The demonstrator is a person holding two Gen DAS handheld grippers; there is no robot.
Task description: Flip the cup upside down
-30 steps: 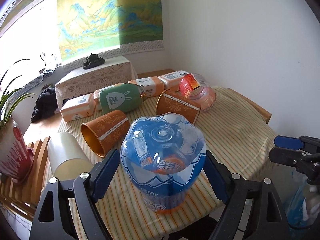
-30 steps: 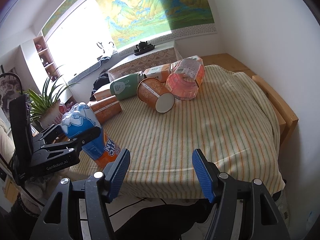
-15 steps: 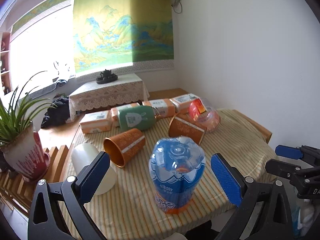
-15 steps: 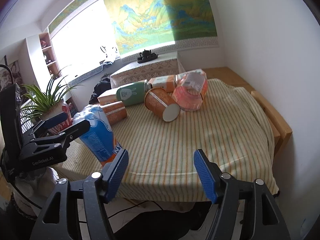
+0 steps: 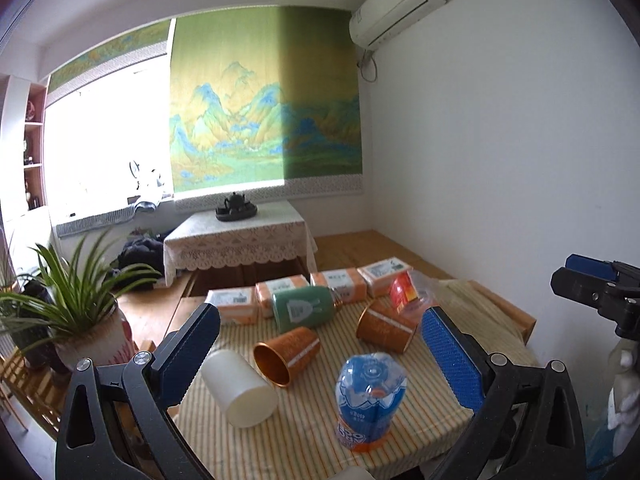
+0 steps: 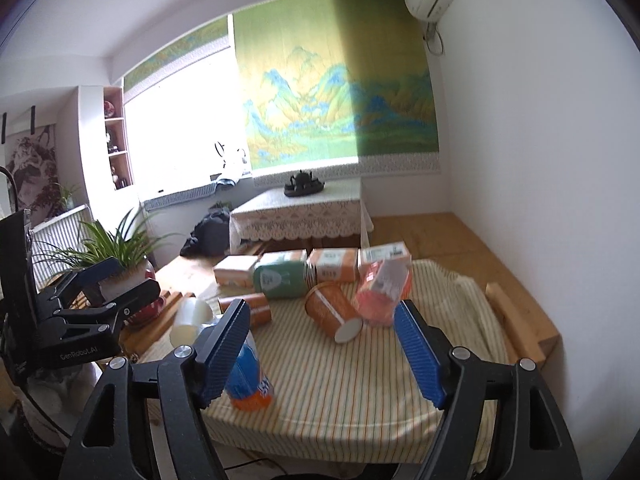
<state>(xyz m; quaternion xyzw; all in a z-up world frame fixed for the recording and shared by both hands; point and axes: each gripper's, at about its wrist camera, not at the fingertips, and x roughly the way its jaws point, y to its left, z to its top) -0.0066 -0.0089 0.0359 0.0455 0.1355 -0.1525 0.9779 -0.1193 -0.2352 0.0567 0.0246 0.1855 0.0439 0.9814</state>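
Observation:
A blue and orange plastic cup (image 5: 370, 404), printed like a soda bottle, stands base-up on the striped tablecloth (image 5: 436, 420) near the front edge. My left gripper (image 5: 320, 314) is open, pulled back and raised above the cup, with nothing between its blue pads. In the right wrist view the cup (image 6: 252, 384) is partly hidden behind my right gripper's left finger. The right gripper (image 6: 322, 308) is open and empty, in front of the table. The left gripper (image 6: 108, 284) shows at that view's left, the right gripper (image 5: 592, 276) at the left wrist view's right edge.
Lying on their sides on the cloth are a white cup (image 5: 240, 390), two orange cups (image 5: 288, 354) (image 5: 386, 326), a green cup (image 5: 304, 306) and a pink plastic cup (image 5: 408, 294). Tissue packs (image 5: 232, 304) line the back edge. A potted plant (image 5: 80, 320) stands left.
My left gripper has opened, let go of the blue cup, and drawn back and up. The cup stays base-up on the cloth. The right gripper has tilted up slightly.

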